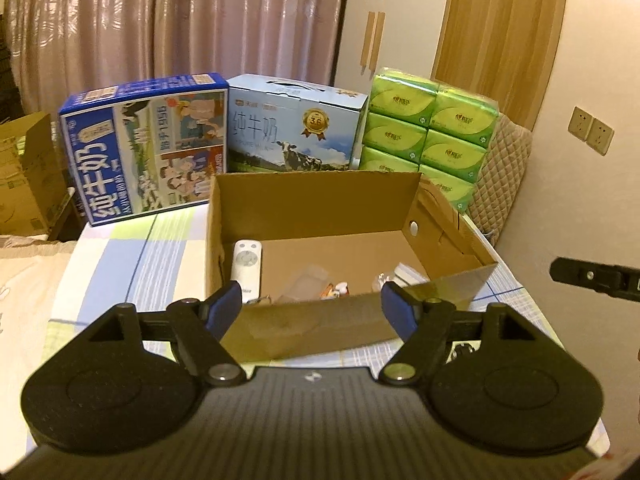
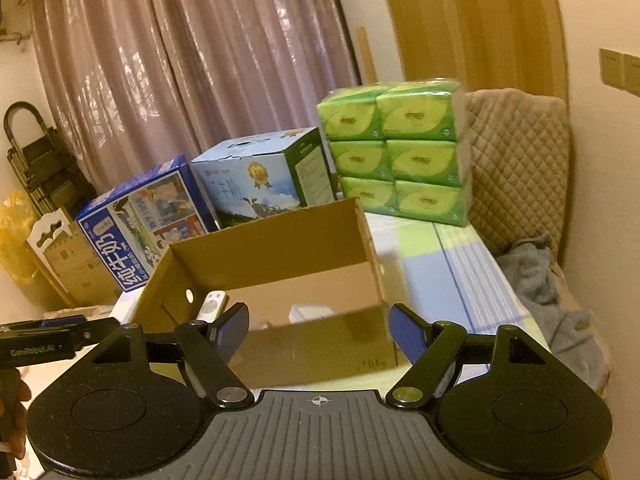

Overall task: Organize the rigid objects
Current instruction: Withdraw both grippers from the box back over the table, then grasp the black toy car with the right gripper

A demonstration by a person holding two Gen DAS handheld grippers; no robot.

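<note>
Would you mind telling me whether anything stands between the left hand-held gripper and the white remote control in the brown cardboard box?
Yes: the brown cardboard box's near wall stands between the open left hand-held gripper and the white remote control.

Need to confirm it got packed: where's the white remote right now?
The white remote lies inside the open cardboard box, against its left wall in the left wrist view, left of the small items on the box floor.

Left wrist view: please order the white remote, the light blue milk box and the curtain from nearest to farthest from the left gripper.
From the left gripper:
1. White remote, inside the cardboard box, left side.
2. Light blue milk box, behind the cardboard box.
3. Curtain, along the back wall.
</note>
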